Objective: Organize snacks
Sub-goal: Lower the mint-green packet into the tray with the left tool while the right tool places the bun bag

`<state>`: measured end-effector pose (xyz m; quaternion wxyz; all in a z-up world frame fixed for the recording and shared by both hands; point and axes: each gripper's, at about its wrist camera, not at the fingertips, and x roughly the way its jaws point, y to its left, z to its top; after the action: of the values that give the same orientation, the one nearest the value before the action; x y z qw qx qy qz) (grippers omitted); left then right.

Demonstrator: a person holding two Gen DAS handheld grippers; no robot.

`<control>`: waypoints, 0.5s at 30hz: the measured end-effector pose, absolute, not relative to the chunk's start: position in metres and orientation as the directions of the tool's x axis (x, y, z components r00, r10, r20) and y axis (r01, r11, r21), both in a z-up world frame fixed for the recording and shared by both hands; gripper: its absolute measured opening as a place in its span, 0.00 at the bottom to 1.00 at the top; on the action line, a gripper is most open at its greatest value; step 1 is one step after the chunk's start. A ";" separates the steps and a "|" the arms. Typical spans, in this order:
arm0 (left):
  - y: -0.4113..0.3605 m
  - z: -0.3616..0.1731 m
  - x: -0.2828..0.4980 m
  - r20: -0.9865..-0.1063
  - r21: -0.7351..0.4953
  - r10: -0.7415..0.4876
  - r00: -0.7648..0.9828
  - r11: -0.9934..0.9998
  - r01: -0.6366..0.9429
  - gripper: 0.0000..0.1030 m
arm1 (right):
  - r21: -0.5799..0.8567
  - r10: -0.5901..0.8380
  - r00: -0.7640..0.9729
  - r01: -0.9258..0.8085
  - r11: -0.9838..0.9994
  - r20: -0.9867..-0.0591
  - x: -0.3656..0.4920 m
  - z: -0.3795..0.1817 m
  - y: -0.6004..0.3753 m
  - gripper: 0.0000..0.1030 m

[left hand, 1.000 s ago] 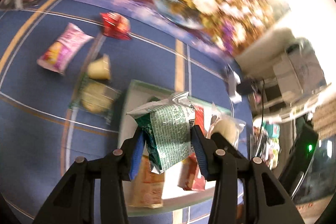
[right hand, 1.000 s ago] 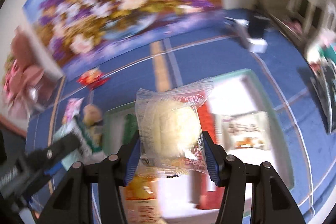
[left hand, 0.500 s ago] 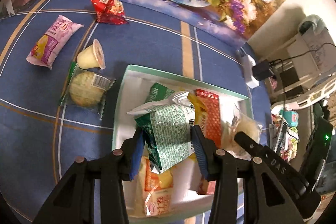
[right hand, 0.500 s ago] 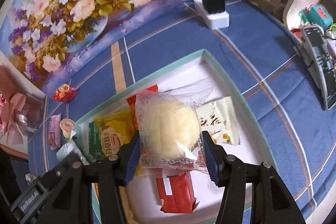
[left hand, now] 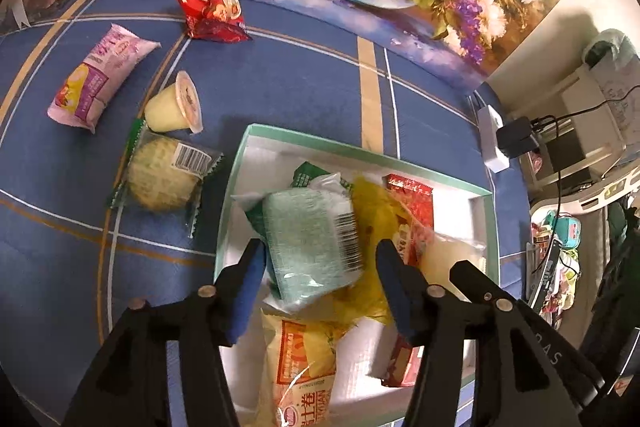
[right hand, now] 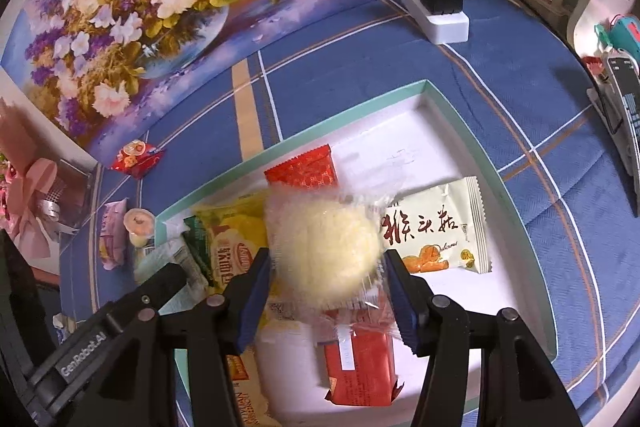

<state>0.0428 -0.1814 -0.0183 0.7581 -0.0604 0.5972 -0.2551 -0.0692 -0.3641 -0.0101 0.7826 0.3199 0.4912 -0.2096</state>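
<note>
Our left gripper (left hand: 318,269) jaws stand spread, the blurred green packet (left hand: 310,241) loose between them over the tray (left hand: 360,149), apparently just released. Our right gripper (right hand: 326,285) jaws are likewise spread around the blurred bun (right hand: 324,259). Beyond the left jaws, a jelly cup (left hand: 174,105) and pink packet (left hand: 96,79) wait on the table (left hand: 280,83).
</note>
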 end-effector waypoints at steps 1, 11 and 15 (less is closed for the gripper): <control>-0.181 -0.017 0.042 -0.873 -0.396 -0.460 0.160 0.862 0.315 0.59 | 0.298 -0.014 0.435 0.639 0.709 -0.900 -0.069 -0.008 -0.364 0.57; -0.148 -0.007 0.052 -0.900 -0.324 -0.370 0.229 0.921 0.216 0.74 | 0.284 -0.019 0.435 0.621 0.731 -0.900 -0.067 -0.004 -0.359 0.70; -0.136 -0.010 0.056 -0.916 -0.262 -0.303 0.264 0.948 0.179 0.78 | 0.269 -0.022 0.429 0.605 0.749 -0.903 -0.063 -0.004 -0.354 0.72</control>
<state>0.0563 -0.1361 -0.0098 0.7933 -0.0527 0.5871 -0.1520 -0.0635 -0.3541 -0.0042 0.7925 0.2937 0.4965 -0.1978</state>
